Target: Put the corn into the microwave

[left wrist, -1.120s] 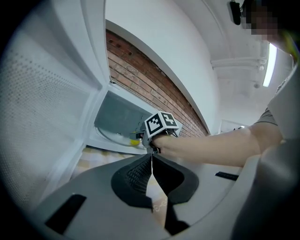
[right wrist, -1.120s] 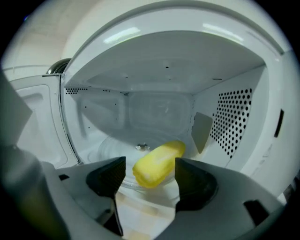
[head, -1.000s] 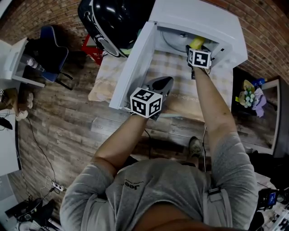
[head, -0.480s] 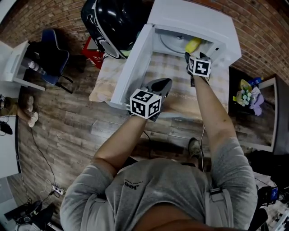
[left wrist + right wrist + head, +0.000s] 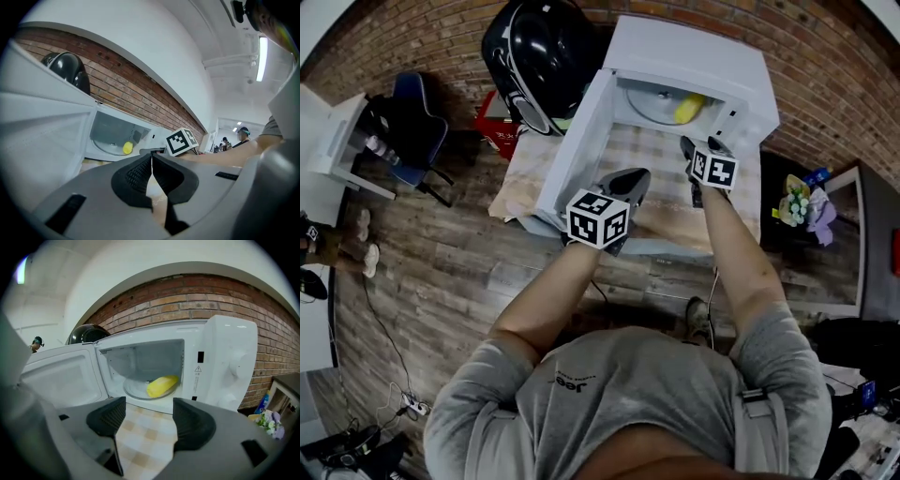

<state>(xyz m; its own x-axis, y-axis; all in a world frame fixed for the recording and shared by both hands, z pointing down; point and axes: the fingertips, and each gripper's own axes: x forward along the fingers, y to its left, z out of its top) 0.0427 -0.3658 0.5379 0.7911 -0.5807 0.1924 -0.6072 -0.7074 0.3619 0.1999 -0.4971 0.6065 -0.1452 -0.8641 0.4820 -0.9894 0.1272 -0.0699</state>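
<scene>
The right tool [image 5: 147, 414] gapes wide and empty before the microwave [image 5: 226, 365]. The corn [image 5: 162, 385] lies on the glass plate [image 5: 134, 391] inside, at twelve o'clock from it. The door [image 5: 61, 377] stands open at nine o'clock. The left tool [image 5: 151, 159] is pinched together on nothing.

It looks like a test room dressed up as a kitchen corner: ahead of the right gripper [image 5: 687, 147] a white microwave [image 5: 694, 52] stands on a checked tablecloth [image 5: 661, 150] against a brick wall [image 5: 830, 56]. Well off to the left of the left gripper [image 5: 630, 180], an office chair [image 5: 411, 136] and a power strip [image 5: 411, 405] sit on the plank floor [image 5: 441, 272].
</scene>
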